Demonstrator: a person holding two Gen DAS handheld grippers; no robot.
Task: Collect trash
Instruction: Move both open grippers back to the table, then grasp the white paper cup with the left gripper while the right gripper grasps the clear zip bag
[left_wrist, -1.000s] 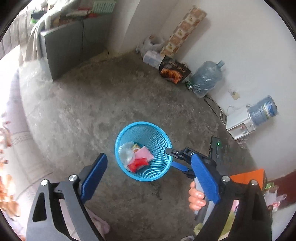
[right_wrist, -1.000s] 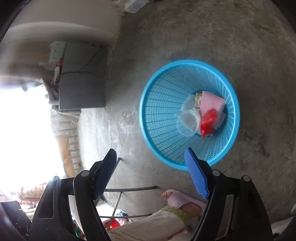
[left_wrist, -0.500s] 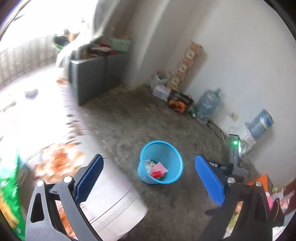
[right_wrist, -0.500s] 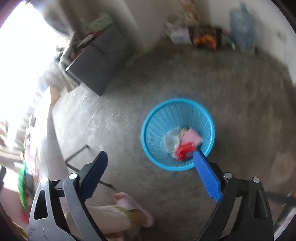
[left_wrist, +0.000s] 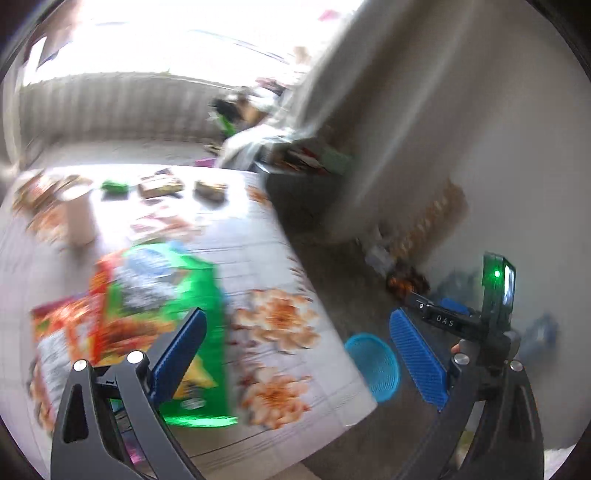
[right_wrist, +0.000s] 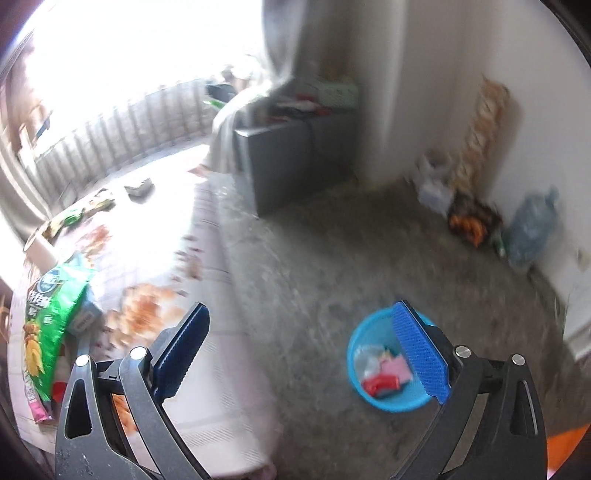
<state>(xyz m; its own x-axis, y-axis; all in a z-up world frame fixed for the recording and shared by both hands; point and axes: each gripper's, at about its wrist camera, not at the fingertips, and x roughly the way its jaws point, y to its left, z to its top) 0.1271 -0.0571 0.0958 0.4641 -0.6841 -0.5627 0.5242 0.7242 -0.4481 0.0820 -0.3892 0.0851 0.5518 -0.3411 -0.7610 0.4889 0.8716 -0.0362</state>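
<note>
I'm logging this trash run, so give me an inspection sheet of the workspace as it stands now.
Surface: floral tablecloth table beside a grey concrete floor.
Job's things: blue plastic mesh basket on the floor, holding wrappers; green snack bag on the table.
Clutter: small packets at the table's far end.
Grippers: left gripper and right gripper open, empty; the jaws have just been opening.
Cables: nothing seen.
Surroundings: water jug, grey cabinet, white wall.

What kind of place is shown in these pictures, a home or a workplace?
Most likely a lived-in room of a home. A table with a flowered cloth holds snack packets, a blue trash basket stands on the bare concrete floor, and large water bottles lean by the wall.
</note>
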